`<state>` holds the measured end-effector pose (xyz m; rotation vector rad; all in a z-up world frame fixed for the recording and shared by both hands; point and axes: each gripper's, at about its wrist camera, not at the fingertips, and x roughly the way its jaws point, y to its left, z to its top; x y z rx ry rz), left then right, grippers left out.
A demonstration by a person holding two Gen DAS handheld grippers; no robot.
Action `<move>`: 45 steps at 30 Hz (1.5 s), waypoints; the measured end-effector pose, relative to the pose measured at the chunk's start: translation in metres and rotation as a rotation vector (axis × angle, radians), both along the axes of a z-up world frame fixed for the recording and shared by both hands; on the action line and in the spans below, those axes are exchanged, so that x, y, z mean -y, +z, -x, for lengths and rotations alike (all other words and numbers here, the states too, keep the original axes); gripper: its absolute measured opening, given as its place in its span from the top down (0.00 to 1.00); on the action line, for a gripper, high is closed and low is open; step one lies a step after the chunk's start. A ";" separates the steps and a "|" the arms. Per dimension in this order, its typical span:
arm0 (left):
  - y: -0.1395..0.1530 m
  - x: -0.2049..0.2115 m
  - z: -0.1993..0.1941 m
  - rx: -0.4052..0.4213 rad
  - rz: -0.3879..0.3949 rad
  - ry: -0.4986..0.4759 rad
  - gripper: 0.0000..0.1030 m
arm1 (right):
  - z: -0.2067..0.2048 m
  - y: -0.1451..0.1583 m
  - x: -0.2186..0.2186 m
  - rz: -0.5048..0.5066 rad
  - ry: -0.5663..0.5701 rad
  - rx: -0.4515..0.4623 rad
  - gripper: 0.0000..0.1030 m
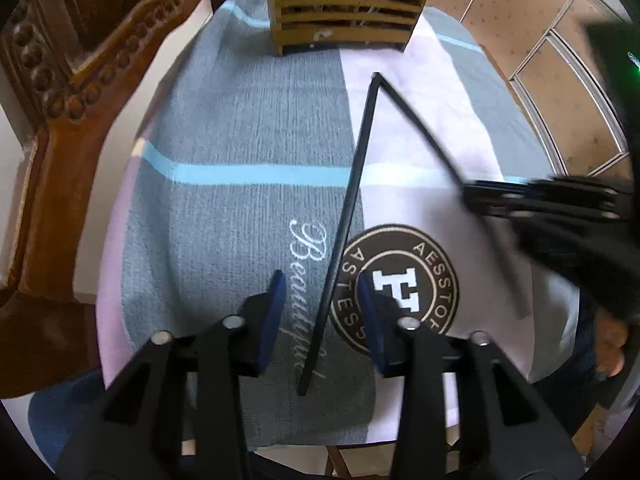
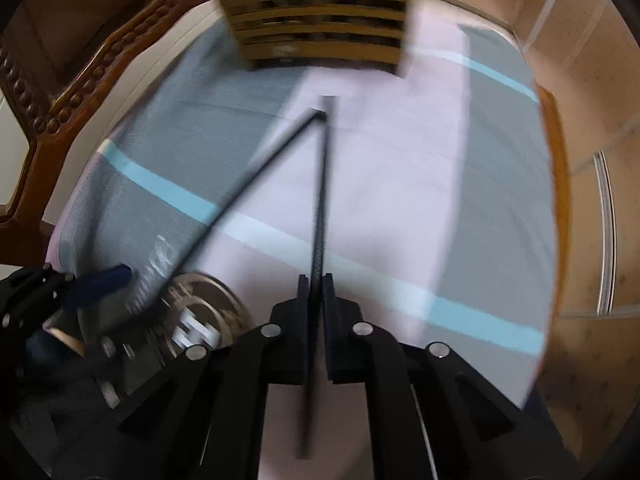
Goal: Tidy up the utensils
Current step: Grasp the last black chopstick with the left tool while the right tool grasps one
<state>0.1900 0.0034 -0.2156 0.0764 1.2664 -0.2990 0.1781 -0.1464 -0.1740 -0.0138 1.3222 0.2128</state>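
Right wrist view: right tongs (image 2: 316,280) clenched on one black chopstick (image 2: 320,216); left tongs (image 1: 320,292) released, straddling second chopstick (image 1: 348,208) on desk cloth (image 1: 240,140). Next, likely: carry to slatted holder (image 1: 348,4).

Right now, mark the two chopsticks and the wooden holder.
Free chopstick (image 1: 347,208), left wrist view, mid-shaft.
Held chopstick (image 2: 321,216), right wrist view, shaft above the right tool.
Wooden holder (image 1: 348,4), left wrist view, slatted front.
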 end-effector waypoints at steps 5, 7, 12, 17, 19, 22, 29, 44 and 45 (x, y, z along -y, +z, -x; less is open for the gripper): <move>-0.006 0.004 -0.001 -0.023 0.003 0.003 0.92 | 0.027 0.004 0.046 -0.005 -0.060 -0.017 0.94; -0.006 0.006 0.001 -0.034 0.009 0.001 0.92 | 0.036 0.003 0.051 -0.011 -0.061 -0.026 0.94; -0.003 0.008 0.018 -0.061 -0.009 -0.033 0.93 | 0.057 0.004 0.045 -0.025 -0.015 -0.065 0.89; 0.004 0.010 -0.002 -0.032 -0.023 -0.017 0.75 | 0.042 0.021 0.040 -0.040 -0.033 -0.006 0.70; 0.005 0.017 -0.022 -0.024 -0.011 -0.012 0.73 | 0.026 0.031 0.051 -0.033 -0.054 0.011 0.70; 0.004 0.031 -0.052 -0.016 -0.037 -0.014 0.74 | 0.014 0.037 0.052 -0.028 -0.075 0.040 0.70; -0.003 0.068 -0.107 -0.013 -0.124 -0.044 0.73 | 0.006 0.024 0.066 -0.041 -0.102 0.014 0.70; -0.005 0.059 -0.135 -0.051 -0.104 -0.022 0.45 | -0.059 0.006 0.034 -0.015 -0.047 -0.037 0.70; -0.005 0.061 -0.136 -0.050 -0.099 -0.025 0.47 | -0.061 0.004 0.032 -0.004 -0.042 -0.042 0.70</move>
